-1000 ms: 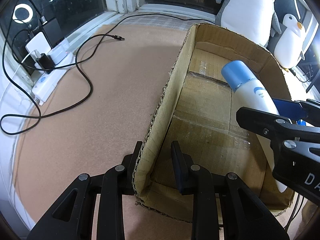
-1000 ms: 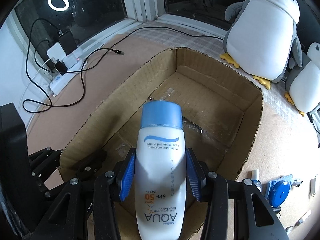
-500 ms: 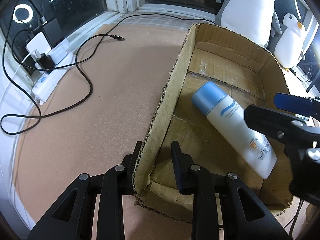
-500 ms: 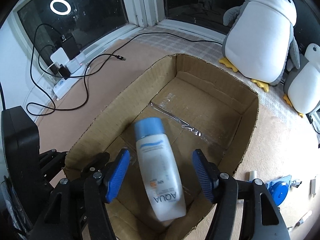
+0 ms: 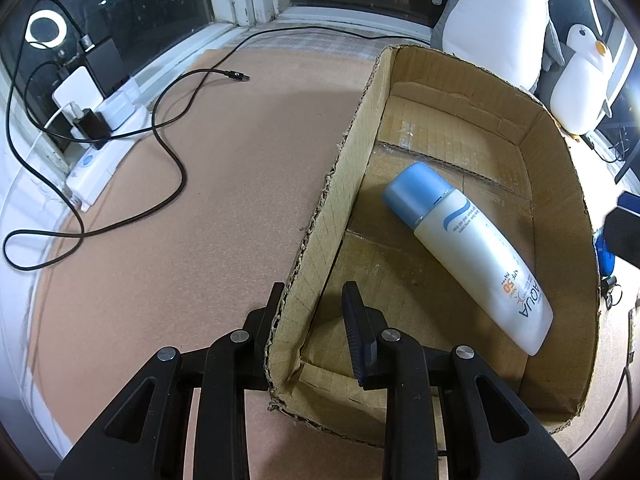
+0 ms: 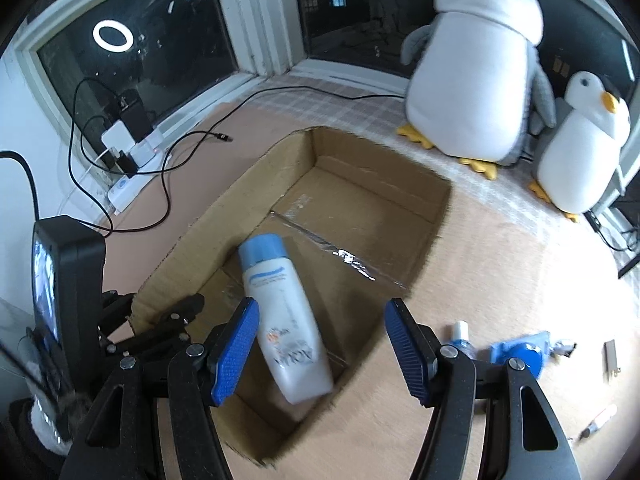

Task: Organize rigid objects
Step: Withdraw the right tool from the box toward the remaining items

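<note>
Right wrist view: the right gripper hangs with jaws spread and empty above a sunscreen bottle lying in the cardboard box; the left gripper pinches the box's near wall; two plush penguins sit beyond on the bench.

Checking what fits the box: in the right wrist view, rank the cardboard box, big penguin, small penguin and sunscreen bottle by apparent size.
1. cardboard box
2. big penguin
3. small penguin and sunscreen bottle: look alike; bottle is nearer, so unsure.
</note>
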Motion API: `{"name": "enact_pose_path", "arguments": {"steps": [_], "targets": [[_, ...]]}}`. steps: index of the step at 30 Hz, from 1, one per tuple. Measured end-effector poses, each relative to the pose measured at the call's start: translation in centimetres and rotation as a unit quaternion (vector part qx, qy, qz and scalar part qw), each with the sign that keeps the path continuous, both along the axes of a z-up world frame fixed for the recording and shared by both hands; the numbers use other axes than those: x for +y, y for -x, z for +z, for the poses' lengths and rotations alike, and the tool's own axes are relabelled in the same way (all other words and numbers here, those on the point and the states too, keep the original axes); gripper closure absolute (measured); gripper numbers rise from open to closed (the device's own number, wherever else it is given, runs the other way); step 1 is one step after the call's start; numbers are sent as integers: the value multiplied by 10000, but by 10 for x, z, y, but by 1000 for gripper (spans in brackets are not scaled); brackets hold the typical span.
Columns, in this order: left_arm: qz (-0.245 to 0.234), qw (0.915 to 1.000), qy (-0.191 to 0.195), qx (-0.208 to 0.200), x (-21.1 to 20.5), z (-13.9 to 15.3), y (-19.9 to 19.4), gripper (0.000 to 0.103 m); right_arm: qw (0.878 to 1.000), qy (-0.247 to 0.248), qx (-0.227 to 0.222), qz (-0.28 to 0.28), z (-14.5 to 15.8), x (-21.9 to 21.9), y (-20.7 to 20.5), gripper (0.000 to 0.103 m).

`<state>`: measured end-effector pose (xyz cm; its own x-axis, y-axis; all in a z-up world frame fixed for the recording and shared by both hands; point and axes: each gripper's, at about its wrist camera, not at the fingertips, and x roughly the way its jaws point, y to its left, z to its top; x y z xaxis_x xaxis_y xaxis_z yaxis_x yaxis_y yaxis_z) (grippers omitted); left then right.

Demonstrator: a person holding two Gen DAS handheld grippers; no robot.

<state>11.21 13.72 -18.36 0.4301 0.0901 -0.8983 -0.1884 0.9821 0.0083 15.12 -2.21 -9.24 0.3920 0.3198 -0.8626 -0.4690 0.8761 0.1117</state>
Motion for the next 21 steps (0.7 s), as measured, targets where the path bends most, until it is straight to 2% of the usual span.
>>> {"name": "enact_pose_path", "arguments": {"steps": [11,21], "targets": [[-4,10000,-24,5,0,0,0,77,9979,-202,-53,-614,14,-84,17,42],[0,10000,-26,9,0,0,0,77,9925,-119,78,-1212,1,-170,30,42]]}}
